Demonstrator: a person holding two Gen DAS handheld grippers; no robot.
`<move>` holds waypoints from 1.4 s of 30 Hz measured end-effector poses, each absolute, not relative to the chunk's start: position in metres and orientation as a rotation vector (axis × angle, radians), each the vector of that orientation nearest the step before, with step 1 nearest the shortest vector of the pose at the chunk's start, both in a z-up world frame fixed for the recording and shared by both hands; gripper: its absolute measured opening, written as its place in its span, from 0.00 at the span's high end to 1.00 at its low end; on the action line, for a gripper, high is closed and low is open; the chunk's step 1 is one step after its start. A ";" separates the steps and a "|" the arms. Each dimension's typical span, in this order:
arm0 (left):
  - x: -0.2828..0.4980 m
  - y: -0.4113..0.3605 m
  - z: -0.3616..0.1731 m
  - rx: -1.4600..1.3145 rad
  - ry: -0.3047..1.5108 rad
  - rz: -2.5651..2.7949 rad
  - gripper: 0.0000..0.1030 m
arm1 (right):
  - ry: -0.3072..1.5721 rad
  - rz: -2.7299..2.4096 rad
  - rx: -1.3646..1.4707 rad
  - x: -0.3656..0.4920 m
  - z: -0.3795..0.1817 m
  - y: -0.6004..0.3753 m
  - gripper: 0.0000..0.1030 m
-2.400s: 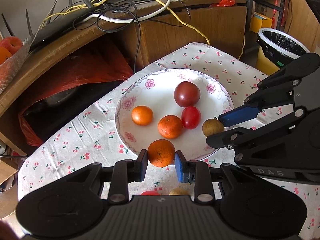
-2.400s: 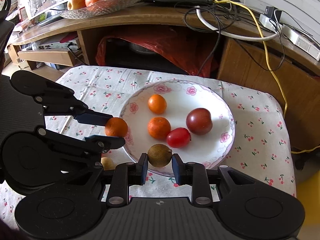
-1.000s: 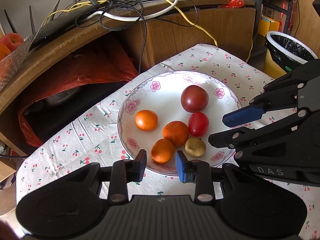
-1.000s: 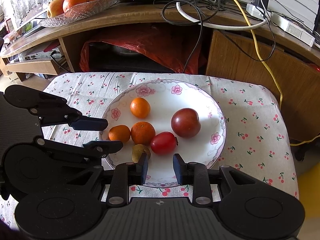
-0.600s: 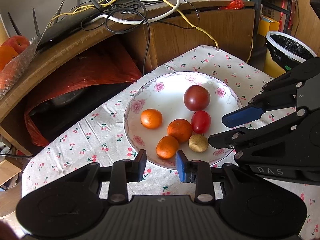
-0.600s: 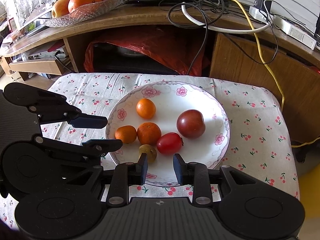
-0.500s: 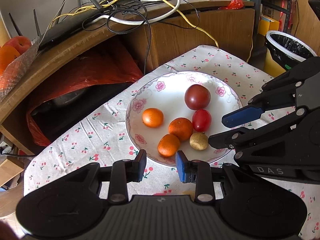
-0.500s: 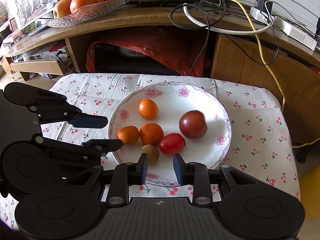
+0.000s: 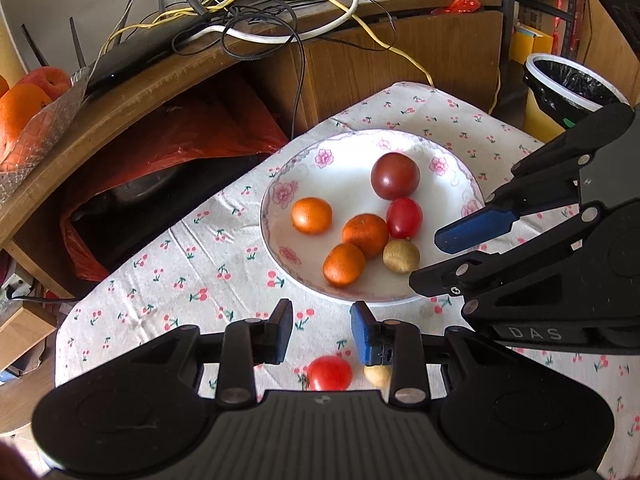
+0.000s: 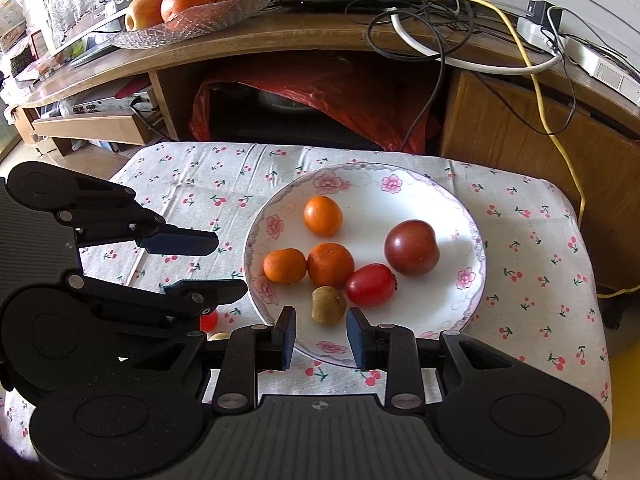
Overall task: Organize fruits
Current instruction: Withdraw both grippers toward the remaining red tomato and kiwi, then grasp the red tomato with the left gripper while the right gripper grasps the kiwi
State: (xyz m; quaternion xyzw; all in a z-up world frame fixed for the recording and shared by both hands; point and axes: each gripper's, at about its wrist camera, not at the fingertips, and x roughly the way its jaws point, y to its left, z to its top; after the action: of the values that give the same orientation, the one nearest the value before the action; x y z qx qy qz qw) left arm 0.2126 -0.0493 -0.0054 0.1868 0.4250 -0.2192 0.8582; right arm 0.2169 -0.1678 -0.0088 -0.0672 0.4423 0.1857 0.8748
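A white flowered plate (image 9: 452,184) (image 10: 460,208) holds three small oranges (image 10: 285,265), a dark red tomato (image 10: 411,246), a small red tomato (image 10: 370,284) and a brown longan-like fruit (image 10: 328,305). My left gripper (image 9: 322,332) is open and empty, above the cloth short of the plate's near rim. Under it lie a red cherry tomato (image 9: 329,372) and a pale small fruit (image 9: 377,375). My right gripper (image 10: 321,338) is open and empty at the plate's near rim, just behind the brown fruit.
The cherry-print tablecloth (image 9: 180,264) covers a small table. Behind it stands a wooden desk (image 10: 320,40) with cables, a router and a glass fruit bowl (image 10: 192,24). A red bag (image 10: 320,92) sits under the desk. A lined bin (image 9: 568,84) stands at the right.
Both grippers let go of their fruits, an orange and the brown fruit, onto the plate, then drew back. The left one has backed off the rim, showing two fruits on the cloth.
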 end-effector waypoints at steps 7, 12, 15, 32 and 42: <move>0.200 -0.037 -0.007 0.408 0.908 -0.483 0.58 | 0.942 0.433 -0.158 0.209 -0.013 -0.157 0.74; 0.193 -0.027 -0.007 0.425 0.920 -0.504 0.57 | 0.956 0.461 -0.171 0.206 -0.015 -0.147 0.73; 0.190 -0.022 -0.008 0.432 0.928 -0.506 0.56 | 0.957 0.474 -0.174 0.203 -0.015 -0.143 0.68; 0.185 -0.011 -0.020 0.461 0.980 -0.515 0.56 | 1.007 0.559 -0.229 0.197 -0.029 -0.122 0.68; 0.189 -0.012 -0.023 0.450 0.999 -0.523 0.55 | 1.041 0.562 -0.217 0.207 -0.044 -0.121 0.74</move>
State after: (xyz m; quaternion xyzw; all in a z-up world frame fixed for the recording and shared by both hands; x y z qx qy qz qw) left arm 0.1894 -0.0117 -0.0233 0.2116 0.4695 -0.2457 0.8212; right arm 0.2073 -0.1210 -0.0435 -0.1023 0.4897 0.2644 0.8245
